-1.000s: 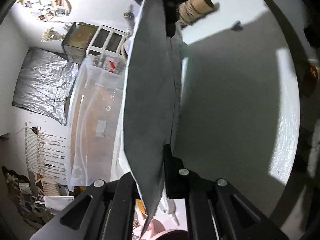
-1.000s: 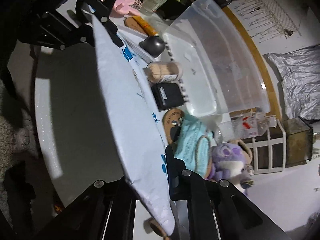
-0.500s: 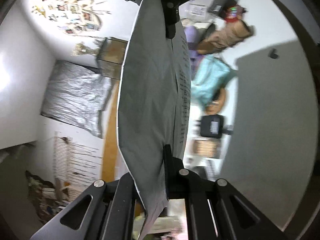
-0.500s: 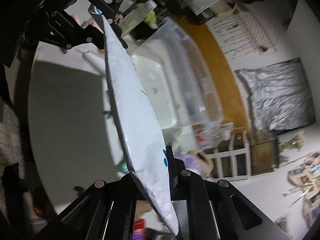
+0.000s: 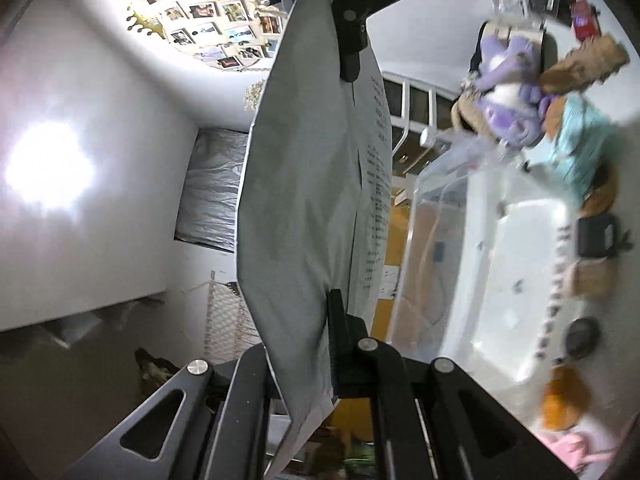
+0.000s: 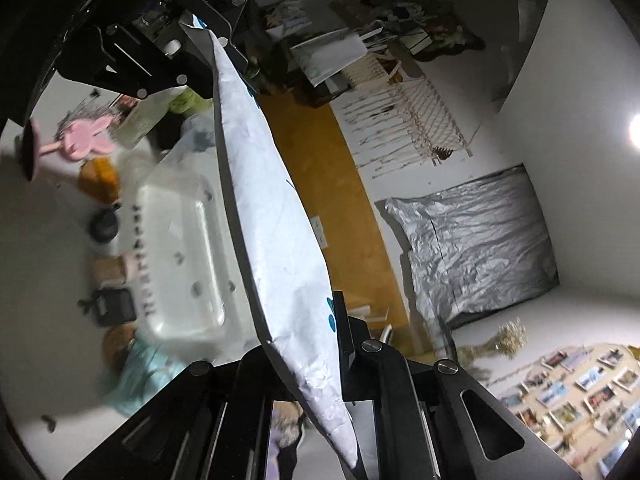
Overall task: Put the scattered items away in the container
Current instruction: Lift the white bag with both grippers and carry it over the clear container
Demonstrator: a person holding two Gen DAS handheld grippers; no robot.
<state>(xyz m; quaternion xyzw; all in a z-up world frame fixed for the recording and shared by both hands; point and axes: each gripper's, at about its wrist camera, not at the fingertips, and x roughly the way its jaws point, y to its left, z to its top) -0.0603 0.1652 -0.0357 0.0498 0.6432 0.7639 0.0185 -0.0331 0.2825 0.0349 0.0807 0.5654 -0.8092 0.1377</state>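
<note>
The flat white mailer pouch (image 5: 304, 200) hangs in the air, stretched edge-on between the two tools: the left hand-held gripper (image 5: 334, 344) pinches its near end, the right hand-held gripper (image 6: 340, 344) pinches the opposite end, both sets of jaws pressed tight on the pouch. It sits above and beside the clear plastic storage bin (image 6: 180, 260), whose white floor looks bare. Along the bin's outer side, on the white counter (image 6: 52, 208), lie a black case (image 6: 114, 306), a small tan jar (image 6: 108, 270), a dark round object (image 6: 105, 225), an orange item (image 6: 98, 174), a pink bunny-shaped piece (image 6: 86, 140) and a teal packet (image 6: 140, 368). A purple plush toy (image 5: 508, 92) sits at the bin's far end.
</note>
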